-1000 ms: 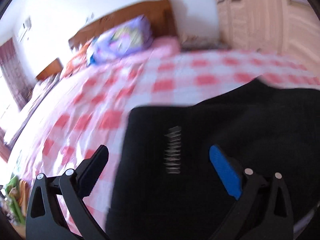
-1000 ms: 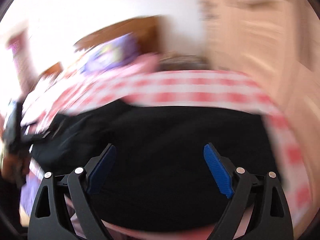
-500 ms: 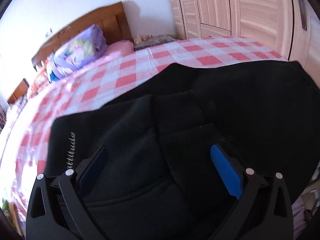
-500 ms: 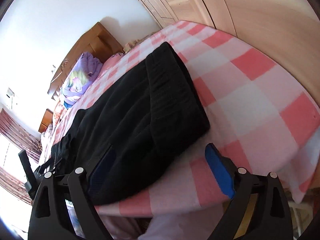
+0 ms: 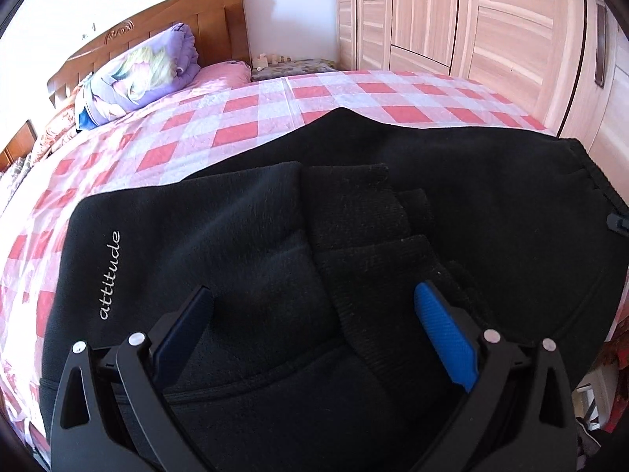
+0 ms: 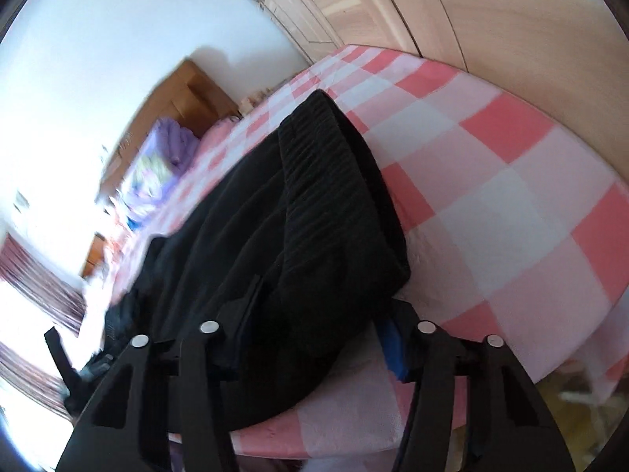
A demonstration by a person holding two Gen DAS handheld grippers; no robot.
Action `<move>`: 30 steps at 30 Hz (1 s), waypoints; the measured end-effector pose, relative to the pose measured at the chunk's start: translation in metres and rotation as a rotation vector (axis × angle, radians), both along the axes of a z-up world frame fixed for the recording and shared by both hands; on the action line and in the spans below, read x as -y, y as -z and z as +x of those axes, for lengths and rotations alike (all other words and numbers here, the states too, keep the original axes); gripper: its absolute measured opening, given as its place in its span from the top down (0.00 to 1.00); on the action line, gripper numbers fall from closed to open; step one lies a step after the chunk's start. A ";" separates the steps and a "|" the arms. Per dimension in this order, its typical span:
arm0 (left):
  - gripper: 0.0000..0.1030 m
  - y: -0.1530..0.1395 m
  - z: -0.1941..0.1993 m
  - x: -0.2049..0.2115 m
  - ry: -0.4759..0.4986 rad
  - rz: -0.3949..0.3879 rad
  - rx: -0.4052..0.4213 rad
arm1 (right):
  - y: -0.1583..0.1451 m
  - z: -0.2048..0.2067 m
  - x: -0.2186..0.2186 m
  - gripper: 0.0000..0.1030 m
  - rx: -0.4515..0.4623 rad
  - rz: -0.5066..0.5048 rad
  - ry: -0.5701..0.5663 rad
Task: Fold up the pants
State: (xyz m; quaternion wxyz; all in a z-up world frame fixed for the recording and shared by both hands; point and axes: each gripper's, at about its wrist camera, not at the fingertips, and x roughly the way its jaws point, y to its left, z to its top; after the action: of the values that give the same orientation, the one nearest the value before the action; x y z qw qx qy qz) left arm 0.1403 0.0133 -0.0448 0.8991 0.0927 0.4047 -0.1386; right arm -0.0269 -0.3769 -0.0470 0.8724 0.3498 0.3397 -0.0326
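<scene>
Closing around the near edge of the black pants, your right gripper is drawing its jaws in with the ribbed waistband fabric bunched between them at the corner of the bed. Your left gripper is hanging spread wide over the other part of the pants, its blue pads gripping nothing, while the garment is lying across the checked bedsheet beside the "attitude" lettering.

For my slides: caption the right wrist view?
Right gripper closing on the black pants' near edge, on a pink checked bed.
</scene>
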 end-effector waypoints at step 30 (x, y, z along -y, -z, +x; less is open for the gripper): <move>0.02 -0.033 0.040 -0.129 0.026 -0.526 -0.346 | -0.023 0.023 -0.428 0.67 0.439 -1.294 -0.651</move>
State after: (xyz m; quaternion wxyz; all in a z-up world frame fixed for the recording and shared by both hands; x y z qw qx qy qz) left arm 0.1802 0.1422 -0.0118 0.8083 -0.1627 0.5006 -0.2636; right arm -0.0041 0.0507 -0.0243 0.9169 -0.3515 0.1574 0.1044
